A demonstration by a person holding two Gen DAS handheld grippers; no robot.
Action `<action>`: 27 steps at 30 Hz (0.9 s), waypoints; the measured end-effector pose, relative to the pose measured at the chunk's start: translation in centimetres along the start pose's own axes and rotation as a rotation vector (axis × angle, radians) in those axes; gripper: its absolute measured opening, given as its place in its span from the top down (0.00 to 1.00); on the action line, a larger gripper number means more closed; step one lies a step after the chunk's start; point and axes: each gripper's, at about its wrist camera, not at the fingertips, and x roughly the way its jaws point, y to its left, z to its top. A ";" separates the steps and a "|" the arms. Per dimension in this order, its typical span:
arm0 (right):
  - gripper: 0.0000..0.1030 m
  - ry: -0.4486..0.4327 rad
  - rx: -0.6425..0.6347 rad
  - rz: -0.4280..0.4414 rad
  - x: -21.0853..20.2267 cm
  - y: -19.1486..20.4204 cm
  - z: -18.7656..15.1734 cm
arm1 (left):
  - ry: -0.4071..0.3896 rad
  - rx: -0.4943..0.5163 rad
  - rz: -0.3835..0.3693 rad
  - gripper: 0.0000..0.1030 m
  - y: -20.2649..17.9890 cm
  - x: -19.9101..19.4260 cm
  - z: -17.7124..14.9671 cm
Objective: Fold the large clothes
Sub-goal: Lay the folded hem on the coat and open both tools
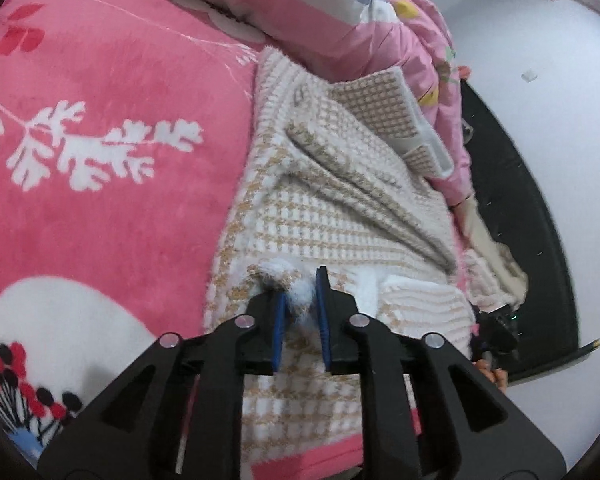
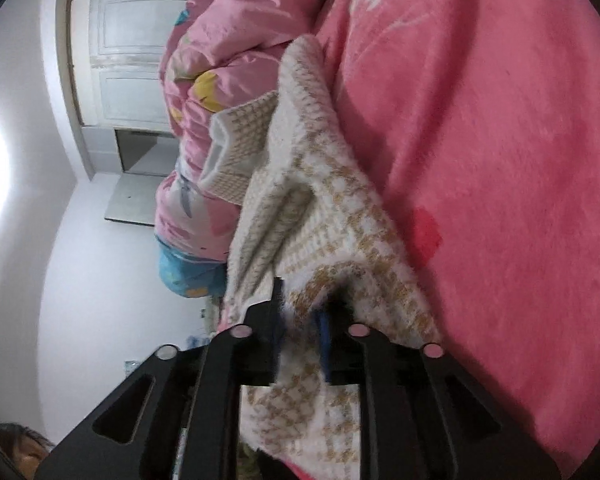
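Observation:
A fuzzy white and tan houndstooth sweater (image 1: 320, 200) lies partly folded on a pink blanket (image 1: 100, 160), with a sleeve cuff at its far end. My left gripper (image 1: 300, 300) is shut on a bunched edge of the sweater at its near end. The same sweater (image 2: 332, 208) shows in the right wrist view, draped along the blanket (image 2: 500, 160). My right gripper (image 2: 302, 312) is shut on another fold of the sweater's near edge, the cloth pinched between its blue pads (image 2: 324, 332). The right gripper also shows in the left wrist view (image 1: 496, 332), beside the sweater.
A pink patterned quilt (image 1: 380, 32) is piled at the far end of the sweater, also in the right wrist view (image 2: 220, 60). A black mat (image 1: 520, 200) lies on the white floor beside the bed. A white door (image 2: 132, 60) stands beyond.

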 end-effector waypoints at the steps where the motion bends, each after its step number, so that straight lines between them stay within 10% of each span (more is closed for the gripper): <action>1: 0.60 -0.015 -0.024 -0.004 -0.7 0.7 -0.1 | -0.007 0.000 -0.012 0.78 -0.1 -0.4 0.0; 3: 0.36 -0.056 -0.075 -0.042 -2.1 2.1 -0.5 | -0.046 0.010 -0.020 0.64 -0.6 -1.9 -0.3; 5: 0.34 -0.086 -0.119 -0.082 -3.5 3.0 -0.8 | -0.119 0.043 0.015 0.49 -1.3 -3.6 -0.6; 11: 0.34 -0.133 -0.361 -0.225 -6.0 8.4 -4.8 | -0.199 0.180 0.044 0.49 -5.0 -6.1 -2.2; 19: 0.34 0.012 -0.744 -0.554 1.5 12.8 -13.0 | -0.020 0.409 0.060 0.49 -11.1 1.0 -5.9; 23: 0.34 0.065 -0.747 -0.695 4.6 9.2 -13.2 | 0.070 0.417 0.173 0.47 -9.9 6.5 -6.8; 27: 0.32 0.078 -0.676 -0.659 4.6 7.7 -12.3 | 0.061 0.373 0.156 0.48 -9.0 6.9 -6.4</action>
